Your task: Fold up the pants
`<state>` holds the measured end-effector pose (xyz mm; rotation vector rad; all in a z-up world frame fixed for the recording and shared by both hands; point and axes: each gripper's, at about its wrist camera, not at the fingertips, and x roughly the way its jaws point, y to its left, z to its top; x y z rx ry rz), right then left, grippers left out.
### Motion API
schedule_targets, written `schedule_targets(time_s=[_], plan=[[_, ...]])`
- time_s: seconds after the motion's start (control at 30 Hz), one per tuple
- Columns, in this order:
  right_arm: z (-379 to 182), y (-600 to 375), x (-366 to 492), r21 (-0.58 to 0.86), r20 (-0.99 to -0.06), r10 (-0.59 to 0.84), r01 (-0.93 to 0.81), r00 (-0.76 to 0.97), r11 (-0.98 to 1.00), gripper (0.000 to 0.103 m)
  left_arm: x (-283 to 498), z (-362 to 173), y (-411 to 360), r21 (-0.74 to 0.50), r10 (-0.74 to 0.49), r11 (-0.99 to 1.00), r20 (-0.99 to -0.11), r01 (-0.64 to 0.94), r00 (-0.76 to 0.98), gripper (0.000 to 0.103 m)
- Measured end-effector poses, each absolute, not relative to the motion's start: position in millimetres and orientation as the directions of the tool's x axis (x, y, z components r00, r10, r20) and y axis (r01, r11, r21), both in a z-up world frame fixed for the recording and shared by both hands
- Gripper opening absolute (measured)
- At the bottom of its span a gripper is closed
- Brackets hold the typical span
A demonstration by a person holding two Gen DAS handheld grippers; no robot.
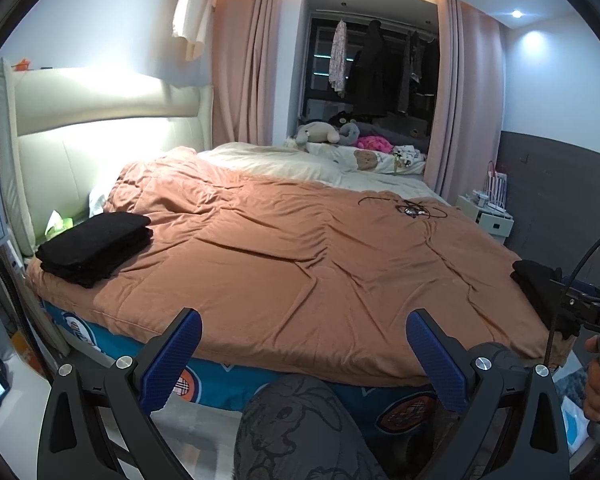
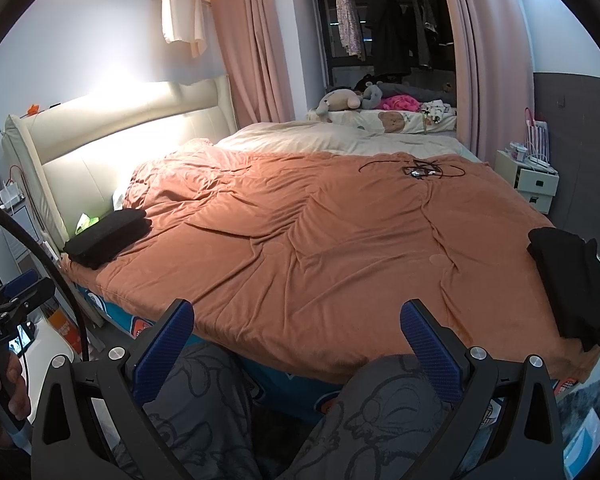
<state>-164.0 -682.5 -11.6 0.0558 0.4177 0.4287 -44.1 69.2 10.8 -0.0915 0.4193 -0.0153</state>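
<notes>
At the far left edge of the orange quilt (image 2: pixel 320 248), near the headboard, a black folded stack (image 2: pixel 108 236) sits squared and flat — it looks already done. The left gripper (image 1: pixel 304 354) hovers over the near edge of the bed, its blue pads (image 1: pixel 180 360) spread wide, holding and touching nothing. The right gripper (image 2: pixel 296 344) is likewise wide open and empty, above the person's patterned knees. At the near right corner lies the unfolded pair of black pants (image 2: pixel 572 284), bunched in a loose heap with part drooping over the bed's side. They look soft, limp and light — likely to sag and slide on the quilt — so the waistband, pinched at both ends, seems the best hold, though I cannot tell which end of the heap it is.
</notes>
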Motion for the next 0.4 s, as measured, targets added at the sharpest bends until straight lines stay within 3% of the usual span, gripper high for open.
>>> schedule_targets(time_s=[0.4], plan=[[-11.8,-676.7,-167.0,0.141,-0.389,0.412,-0.389,0.824,0.91,0.103,-47.3,11.9,67.1,-0.07,-0.027,0.998,-0.389,0.0,0.921,0.103]])
